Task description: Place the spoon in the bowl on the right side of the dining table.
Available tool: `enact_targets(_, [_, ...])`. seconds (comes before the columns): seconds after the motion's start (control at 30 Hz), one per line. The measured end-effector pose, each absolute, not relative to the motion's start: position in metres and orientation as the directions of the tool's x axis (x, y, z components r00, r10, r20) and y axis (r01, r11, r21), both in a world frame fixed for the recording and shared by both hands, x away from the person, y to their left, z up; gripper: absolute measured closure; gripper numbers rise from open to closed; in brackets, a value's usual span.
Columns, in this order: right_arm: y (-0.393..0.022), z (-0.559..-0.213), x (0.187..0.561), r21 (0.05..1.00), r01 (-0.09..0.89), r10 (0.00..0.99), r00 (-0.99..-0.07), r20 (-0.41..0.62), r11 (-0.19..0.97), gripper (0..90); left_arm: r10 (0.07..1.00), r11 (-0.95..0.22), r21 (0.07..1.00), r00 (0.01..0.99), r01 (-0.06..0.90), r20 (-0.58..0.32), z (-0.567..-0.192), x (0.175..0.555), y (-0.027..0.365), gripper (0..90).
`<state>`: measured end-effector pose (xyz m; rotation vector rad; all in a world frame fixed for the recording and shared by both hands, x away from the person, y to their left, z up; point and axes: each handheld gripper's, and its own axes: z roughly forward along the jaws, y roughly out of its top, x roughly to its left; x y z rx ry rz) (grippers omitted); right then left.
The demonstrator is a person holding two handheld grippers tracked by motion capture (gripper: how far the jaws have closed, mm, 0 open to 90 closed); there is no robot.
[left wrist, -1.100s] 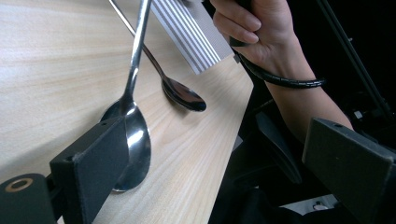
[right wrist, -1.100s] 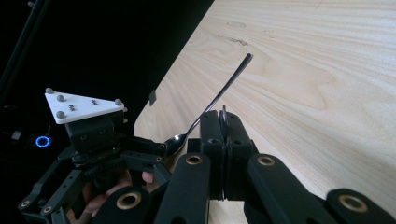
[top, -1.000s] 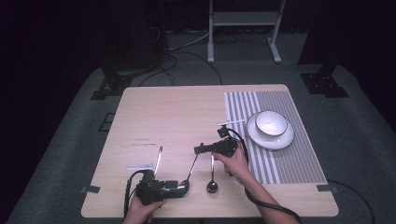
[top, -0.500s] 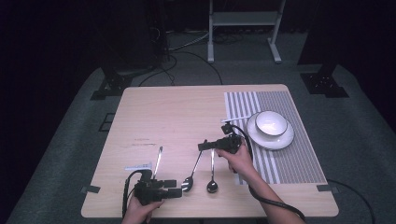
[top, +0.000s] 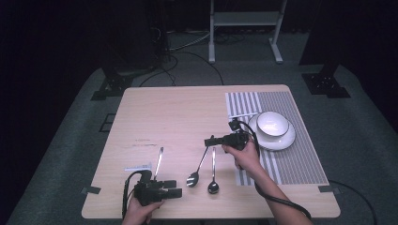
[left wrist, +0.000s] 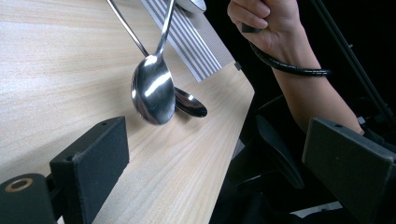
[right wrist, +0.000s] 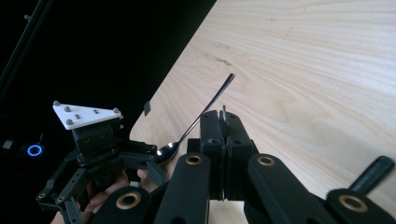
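The right gripper [top: 210,140] has its black jaws fully closed on the thin tip of a polished steel spoon's handle [top: 200,164]; in the right gripper view that handle shows edge-on as a sliver of metal pinched between the pads [right wrist: 223,122]. With so little metal in the grip, the lift should go slowly and level. The long handle can pivot in the pads, and its bowl [left wrist: 152,95] looks tipped and barely clear of the pale wooden table [top: 169,112].

The held spoon slants from the gripper toward the table's near edge. Just beside it, a second steel spoon [top: 213,171] lies flat, handle pointing at the far edge and bowl [left wrist: 190,103] close behind the held one, so the carry should swing away from it.

A grey striped placemat [top: 300,159] lies along the right edge, bearing a white bowl on a white plate [top: 272,123].

Near the near-left corner the left gripper [top: 176,188] rests with jaws wide apart and empty [left wrist: 217,126], a third steel spoon [top: 159,161] beside it.
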<state>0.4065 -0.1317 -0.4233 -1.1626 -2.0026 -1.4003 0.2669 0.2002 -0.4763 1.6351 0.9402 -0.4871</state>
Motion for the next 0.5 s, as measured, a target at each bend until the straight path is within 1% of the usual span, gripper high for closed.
enact_targets(0.5, [-0.154, -0.412, 0.412, 0.557, 0.825, 0.428, -0.538, 0.726, 0.094, 89.0, 0.322, -0.049, 0.613, 0.594, 0.788, -0.737, -0.477, 0.267, 0.2, 5.8])
